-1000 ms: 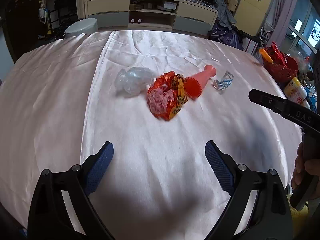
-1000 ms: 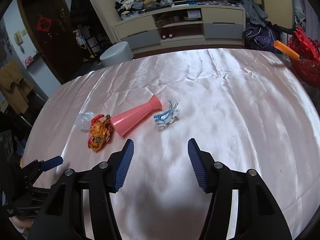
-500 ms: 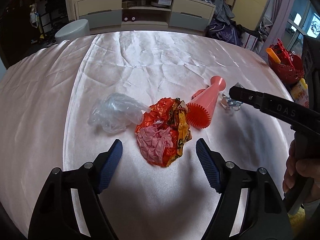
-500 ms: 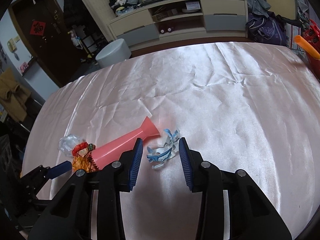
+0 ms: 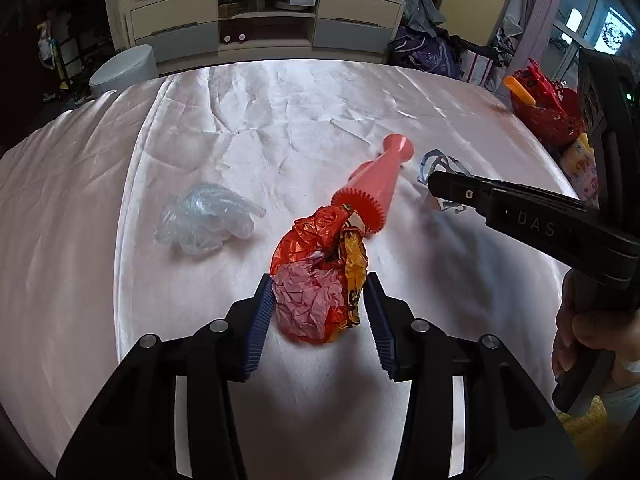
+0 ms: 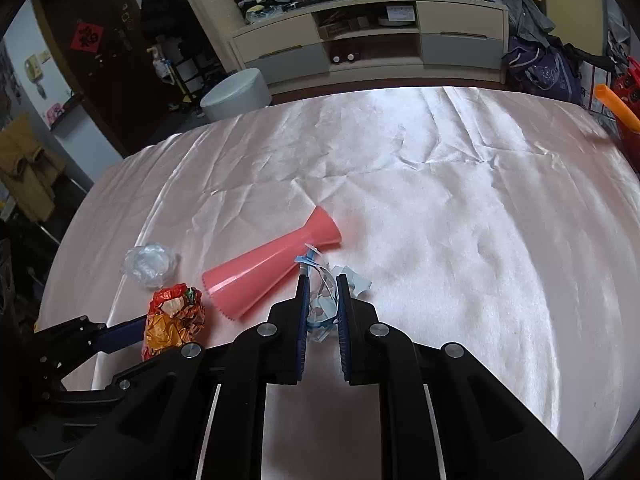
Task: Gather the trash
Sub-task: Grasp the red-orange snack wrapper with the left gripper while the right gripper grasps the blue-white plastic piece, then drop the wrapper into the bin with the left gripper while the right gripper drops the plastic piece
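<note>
A crumpled red and orange wrapper [image 5: 320,280] lies on the pink satin tablecloth [image 5: 280,128]. My left gripper [image 5: 319,286] has its jaws closed against both sides of it. The wrapper also shows in the right wrist view [image 6: 174,320]. My right gripper [image 6: 322,280] is shut on a crumpled blue and white wrapper [image 6: 322,300], which also shows in the left wrist view [image 5: 438,164]. A pink plastic cone [image 5: 376,184] lies between the two wrappers. A clear plastic bag [image 5: 204,222] lies left of the red wrapper.
A grey round stool [image 6: 236,94] and a low cabinet [image 5: 264,20] stand beyond the table's far edge. A red basket [image 5: 548,108] with toys sits off the right edge. The right gripper's body [image 5: 532,220] crosses the left wrist view.
Both grippers moved forward and down to the table. The left closed on the red wrapper, the right closed on the blue and white wrapper.
</note>
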Tool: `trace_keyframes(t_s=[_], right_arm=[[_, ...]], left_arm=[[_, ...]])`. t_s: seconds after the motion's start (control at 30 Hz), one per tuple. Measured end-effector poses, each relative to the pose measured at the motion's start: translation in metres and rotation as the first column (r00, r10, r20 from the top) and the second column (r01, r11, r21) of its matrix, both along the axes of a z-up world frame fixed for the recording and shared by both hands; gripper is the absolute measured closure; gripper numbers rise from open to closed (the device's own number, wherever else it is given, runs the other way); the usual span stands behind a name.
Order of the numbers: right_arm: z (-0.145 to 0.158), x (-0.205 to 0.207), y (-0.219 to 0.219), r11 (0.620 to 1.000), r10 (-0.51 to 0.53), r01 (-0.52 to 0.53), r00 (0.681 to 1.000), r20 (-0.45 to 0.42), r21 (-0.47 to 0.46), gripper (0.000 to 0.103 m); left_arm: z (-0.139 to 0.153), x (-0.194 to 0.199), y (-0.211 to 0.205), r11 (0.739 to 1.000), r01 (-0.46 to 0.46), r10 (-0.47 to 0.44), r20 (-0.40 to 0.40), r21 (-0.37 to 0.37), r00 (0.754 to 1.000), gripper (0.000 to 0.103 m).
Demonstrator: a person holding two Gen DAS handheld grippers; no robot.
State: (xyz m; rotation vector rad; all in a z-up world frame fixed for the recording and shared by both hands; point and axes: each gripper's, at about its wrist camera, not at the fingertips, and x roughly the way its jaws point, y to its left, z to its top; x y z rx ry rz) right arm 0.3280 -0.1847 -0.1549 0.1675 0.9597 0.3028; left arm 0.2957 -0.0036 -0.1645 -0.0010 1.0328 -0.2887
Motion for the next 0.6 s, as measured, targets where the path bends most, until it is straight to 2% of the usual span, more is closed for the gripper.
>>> trace_keyframes(t_s=[0.37, 0.6], right_arm=[[0.049, -0.082, 0.001, 0.999, 0.035, -0.036, 0.998, 0.057, 0.019, 0.088], [0.063, -0.148, 0.009, 0.997, 0.069, -0.071, 0.996, 0.063, 0.027, 0.088]], left_arm=[[0.052, -0.079, 0.004, 1.0, -0.012, 0.013, 0.083, -0.016, 0.996, 0.06], [0.064, -0.143, 0.007, 1.0, -0.007, 0.009, 0.098, -0.019, 0.995, 0.06]])
